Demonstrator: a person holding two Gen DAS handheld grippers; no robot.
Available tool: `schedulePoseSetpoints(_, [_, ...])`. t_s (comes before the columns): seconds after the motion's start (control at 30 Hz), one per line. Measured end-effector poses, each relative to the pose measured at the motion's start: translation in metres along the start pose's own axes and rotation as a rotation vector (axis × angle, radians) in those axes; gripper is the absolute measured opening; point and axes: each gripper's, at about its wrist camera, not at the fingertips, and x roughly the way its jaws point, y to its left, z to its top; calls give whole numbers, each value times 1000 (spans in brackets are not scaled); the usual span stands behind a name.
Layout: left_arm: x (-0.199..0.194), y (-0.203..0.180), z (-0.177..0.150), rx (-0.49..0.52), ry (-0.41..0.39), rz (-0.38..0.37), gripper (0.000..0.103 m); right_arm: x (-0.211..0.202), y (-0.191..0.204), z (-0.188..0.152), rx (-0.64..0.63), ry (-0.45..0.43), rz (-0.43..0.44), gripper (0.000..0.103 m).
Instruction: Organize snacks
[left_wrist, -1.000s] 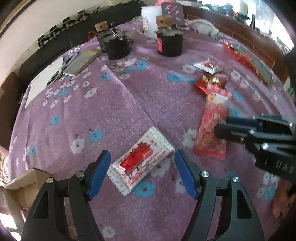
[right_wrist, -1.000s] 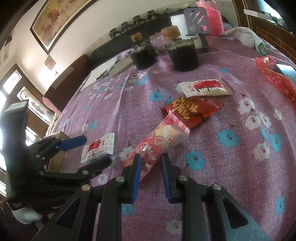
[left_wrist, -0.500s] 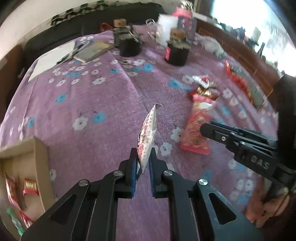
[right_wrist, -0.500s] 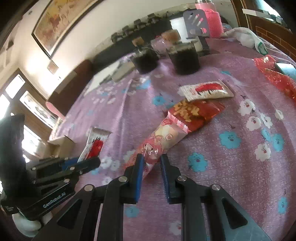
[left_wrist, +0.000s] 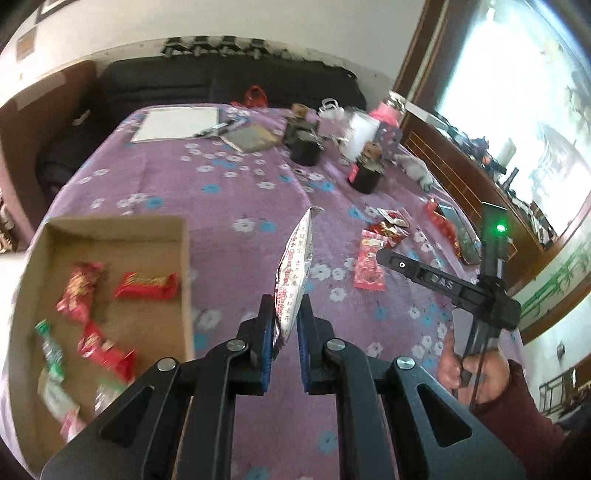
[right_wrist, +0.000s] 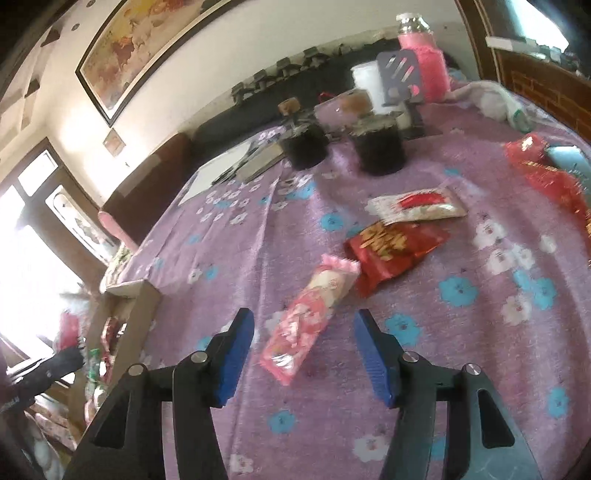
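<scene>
My left gripper (left_wrist: 283, 328) is shut on a white and red snack packet (left_wrist: 295, 273), held edge-up above the purple tablecloth, just right of a cardboard box (left_wrist: 184, 258) with several snacks inside. My right gripper (right_wrist: 303, 350) is open, its jaws either side of a pink snack packet (right_wrist: 306, 321) that lies flat on the cloth. Beyond it lie a red packet (right_wrist: 395, 243) and a white and red packet (right_wrist: 417, 205). The right gripper also shows in the left wrist view (left_wrist: 391, 258), above the pink packet (left_wrist: 369, 264).
Two dark jars (right_wrist: 380, 147) (right_wrist: 304, 146), a pink bottle (right_wrist: 423, 59), a white container (right_wrist: 367, 81), a notepad with pens (left_wrist: 177, 123) and a red bag (right_wrist: 546, 173) stand at the far side. The box edge (right_wrist: 136, 321) is at the left in the right wrist view.
My left gripper closed on the white and red packet, lifted it and carried it left beside the box. My right gripper let go of the pink packet and opened.
</scene>
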Motion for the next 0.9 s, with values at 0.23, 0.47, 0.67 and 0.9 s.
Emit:
schedulePoseSetpoints(0.23, [-28, 32, -25, -83, -27, 57, 9, 39, 42, -5, -155, 63, -277, 35])
schedulePoseSetpoints(0.47, [-57, 68, -52, -172, -66, 88, 9, 9, 33, -11, -105, 35, -228, 19])
schedulePoseSetpoints(0.67, [-75, 98, -75, -248, -102, 110, 9, -31, 67, -19, -158, 4, -116, 9])
schedulePoseSetpoints(0.9, [-87, 139, -104, -367, -109, 138, 10, -39, 115, -25, -249, -5, -33, 7])
